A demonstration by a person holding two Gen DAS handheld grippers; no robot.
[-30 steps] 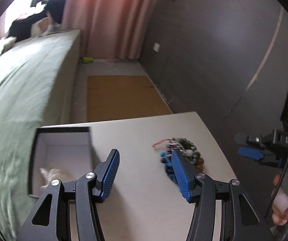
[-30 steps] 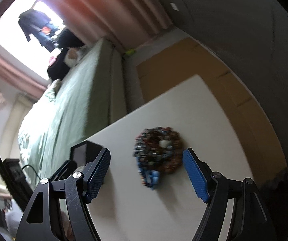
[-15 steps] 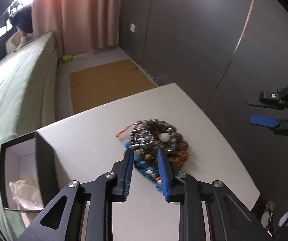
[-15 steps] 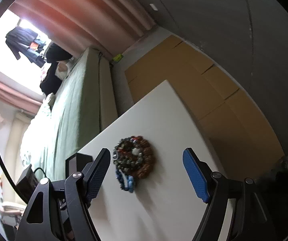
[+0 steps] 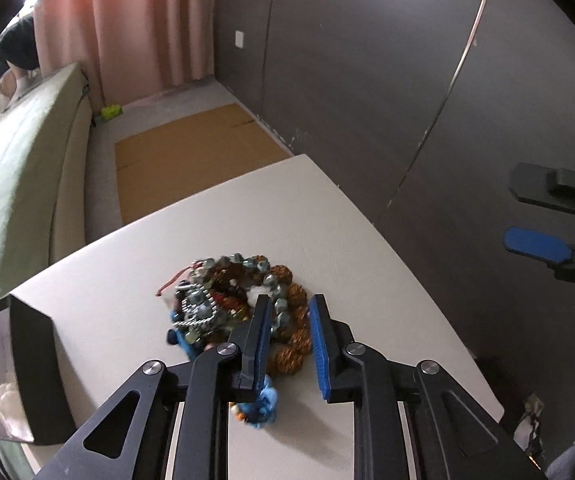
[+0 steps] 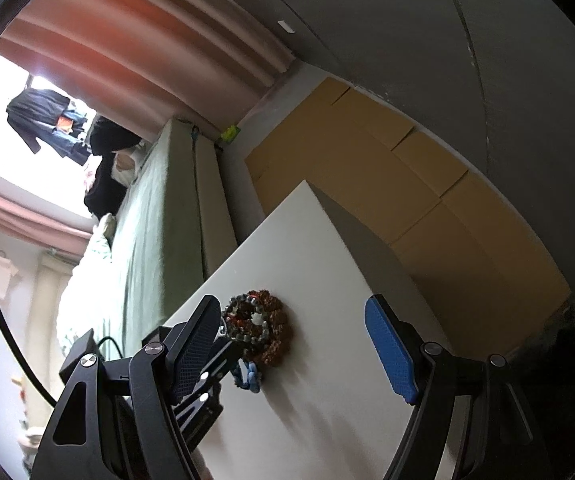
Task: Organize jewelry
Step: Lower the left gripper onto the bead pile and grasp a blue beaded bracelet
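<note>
Your left gripper (image 5: 289, 320), jaws narrowed, straddles brown beads in the jewelry pile (image 5: 243, 300) at center frame; your right gripper (image 6: 295, 340) hangs wide open, empty.

Home bedroom: green bed (image 5: 15, 168), pink curtains (image 5: 143, 28).

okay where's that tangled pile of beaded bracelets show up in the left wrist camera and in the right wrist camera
Left wrist view: the tangled pile of brown, grey and blue beaded bracelets lies low in the centre on the white tabletop, partly between the left gripper fingers.
Right wrist view: the pile sits low and left of centre, beside the right gripper's dark left finger.
Shared landmark: the flattened brown cardboard on the floor beyond the table.
</note>
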